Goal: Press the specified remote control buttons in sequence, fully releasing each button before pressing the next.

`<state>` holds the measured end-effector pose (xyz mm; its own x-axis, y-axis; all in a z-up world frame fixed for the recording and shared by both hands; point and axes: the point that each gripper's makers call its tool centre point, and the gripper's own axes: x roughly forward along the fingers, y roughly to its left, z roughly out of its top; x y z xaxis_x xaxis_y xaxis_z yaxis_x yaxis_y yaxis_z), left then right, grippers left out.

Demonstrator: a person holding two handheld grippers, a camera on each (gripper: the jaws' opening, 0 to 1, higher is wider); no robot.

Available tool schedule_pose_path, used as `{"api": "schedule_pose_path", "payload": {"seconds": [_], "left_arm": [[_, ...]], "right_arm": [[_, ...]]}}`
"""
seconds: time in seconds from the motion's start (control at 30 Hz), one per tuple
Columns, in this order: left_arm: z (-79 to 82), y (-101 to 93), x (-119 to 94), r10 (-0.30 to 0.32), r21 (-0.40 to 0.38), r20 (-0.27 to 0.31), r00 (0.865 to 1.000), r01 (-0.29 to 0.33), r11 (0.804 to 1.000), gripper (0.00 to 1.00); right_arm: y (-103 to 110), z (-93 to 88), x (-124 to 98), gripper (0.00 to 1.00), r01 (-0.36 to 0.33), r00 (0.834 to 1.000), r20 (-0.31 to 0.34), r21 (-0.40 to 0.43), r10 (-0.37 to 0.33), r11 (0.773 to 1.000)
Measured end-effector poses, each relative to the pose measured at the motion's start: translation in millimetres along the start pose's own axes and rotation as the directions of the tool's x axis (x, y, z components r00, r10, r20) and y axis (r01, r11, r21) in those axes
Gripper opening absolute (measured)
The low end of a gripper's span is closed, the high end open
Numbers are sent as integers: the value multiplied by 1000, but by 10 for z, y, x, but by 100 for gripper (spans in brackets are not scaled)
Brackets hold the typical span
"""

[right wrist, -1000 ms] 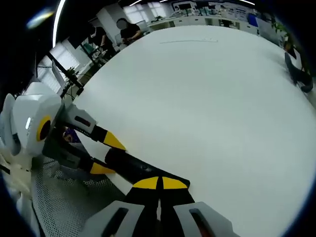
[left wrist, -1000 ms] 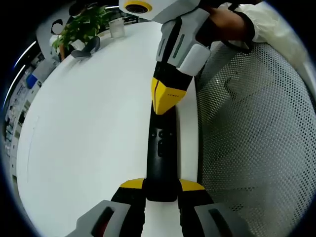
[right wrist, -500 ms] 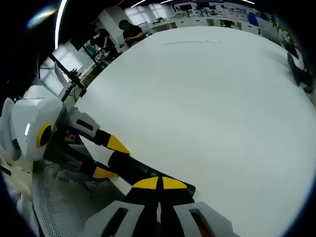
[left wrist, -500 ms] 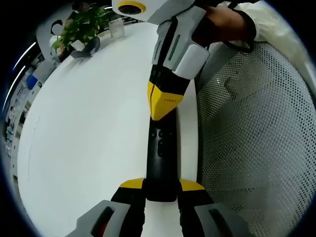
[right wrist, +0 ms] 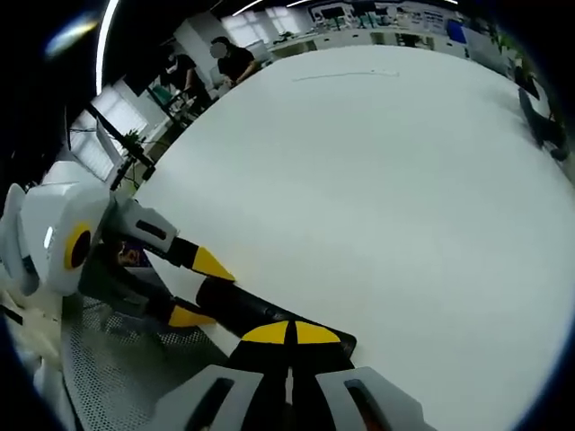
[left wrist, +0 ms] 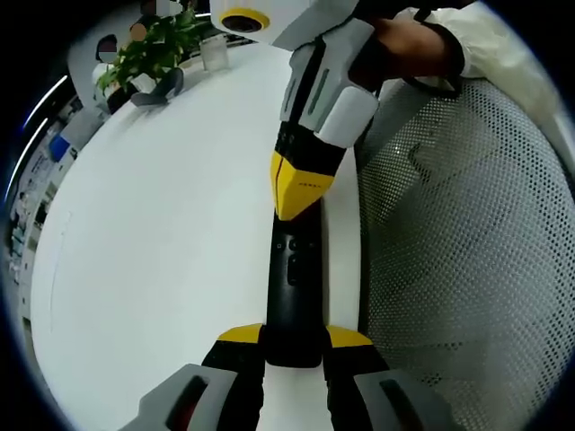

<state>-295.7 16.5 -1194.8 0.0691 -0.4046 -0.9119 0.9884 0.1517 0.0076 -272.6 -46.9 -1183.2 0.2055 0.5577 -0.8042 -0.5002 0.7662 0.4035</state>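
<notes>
Yellow-tipped fingers (left wrist: 241, 336) of the left gripper (left wrist: 292, 339) clamp the slim black remote control (left wrist: 293, 287).
It lies along the white table (left wrist: 162, 233) edge; the right gripper (right wrist: 289, 334), jaws closed together, tips touching its far end.

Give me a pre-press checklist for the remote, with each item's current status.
1. Remote held: ok, the left tool is shut on its near end.
2. Right tool closed to a point: ok, tips together.
3. Tip over the buttons: not ok, it sits at the remote's far end, beyond the button cluster.
4. Previous button fully released: cannot tell.
5. Remote supported: ok, it lies along the white table near the edge.
6. Remote visible in the right gripper view: ok.
</notes>
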Motion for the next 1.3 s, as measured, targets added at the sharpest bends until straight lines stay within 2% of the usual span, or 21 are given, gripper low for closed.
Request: {"api": "schedule_pose_path", "payload": {"seconds": [0.23,0.37,0.47,0.7,0.87,1.07,1.3], "left_arm": [[11,-1,5,-8,13,-18,1000,9,1000,23],[6,-11,2,-5,11,-24,1000,5,1000,23],[-1,-15,-1,0,9,-23,1000,1,1000,23],[-7,-16,-1,0,11,-23,1000,1,1000,23],[-10,-18,-4,-4,12,-4,1000,4,1000,23],[3,-23,0,-5,11,10,1000,5,1000,24],[14,-26,5,-13,18,6,1000,13,1000,24]], "right_arm": [[12,-4,13,0,32,999,-20,-57,-34,998],[4,-16,-8,0,23,1000,6,-59,-23,998],[15,-4,-6,0,18,1000,3,-51,-18,999],[30,-2,-12,0,25,1000,-3,-91,-25,996],[78,-31,-29,0,-11,1000,-21,-47,10,999],[153,-24,-45,0,-59,998,-15,-16,59,998],[185,-82,-8,0,-73,996,-48,-34,71,997]]}}
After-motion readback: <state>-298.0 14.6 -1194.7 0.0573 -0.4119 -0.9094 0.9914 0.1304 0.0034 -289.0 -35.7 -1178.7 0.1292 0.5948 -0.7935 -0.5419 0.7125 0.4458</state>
